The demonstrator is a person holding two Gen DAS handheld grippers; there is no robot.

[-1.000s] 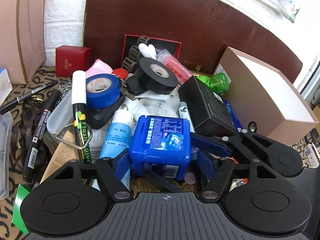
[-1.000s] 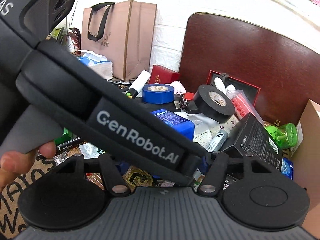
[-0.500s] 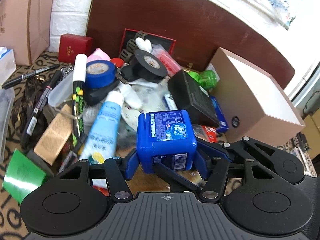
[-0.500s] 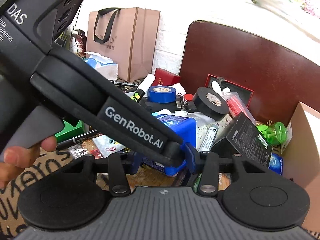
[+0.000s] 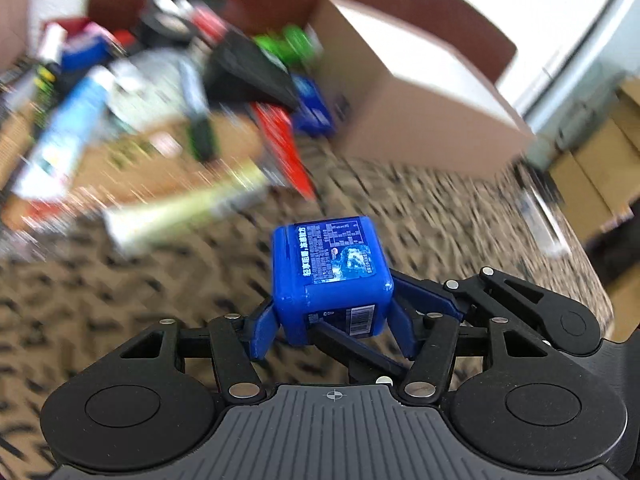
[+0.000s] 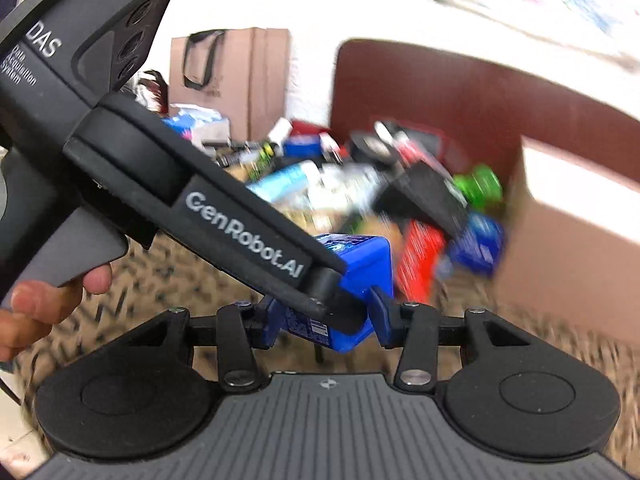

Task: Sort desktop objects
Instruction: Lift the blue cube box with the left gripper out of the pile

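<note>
A blue cube-shaped box [image 5: 332, 276] with a printed label is lifted over the patterned cloth, clear of the pile. My left gripper [image 5: 332, 320] is shut on it, one blue finger on each side of its lower half. In the right wrist view the same blue box [image 6: 366, 258] sits between the blue fingers [image 6: 380, 310] of my right gripper [image 6: 326, 320], which is shut on it too. The left gripper's black body [image 6: 168, 168] crosses that view from the upper left and hides much of the box. A person's hand [image 6: 48, 300] holds its handle.
The cluttered pile [image 5: 168, 80] of pens, tubes, tape rolls and a black carton lies blurred behind. An open cardboard box [image 5: 420, 92] stands to its right, a brown paper bag [image 6: 232, 80] and a dark red chair back [image 6: 440, 92] beyond. Leopard-patterned cloth [image 5: 120, 300] covers the table.
Both grippers closed onto the blue box, lifted it out of the pile and carried it back toward the near side, so it now hangs over bare patterned cloth.
</note>
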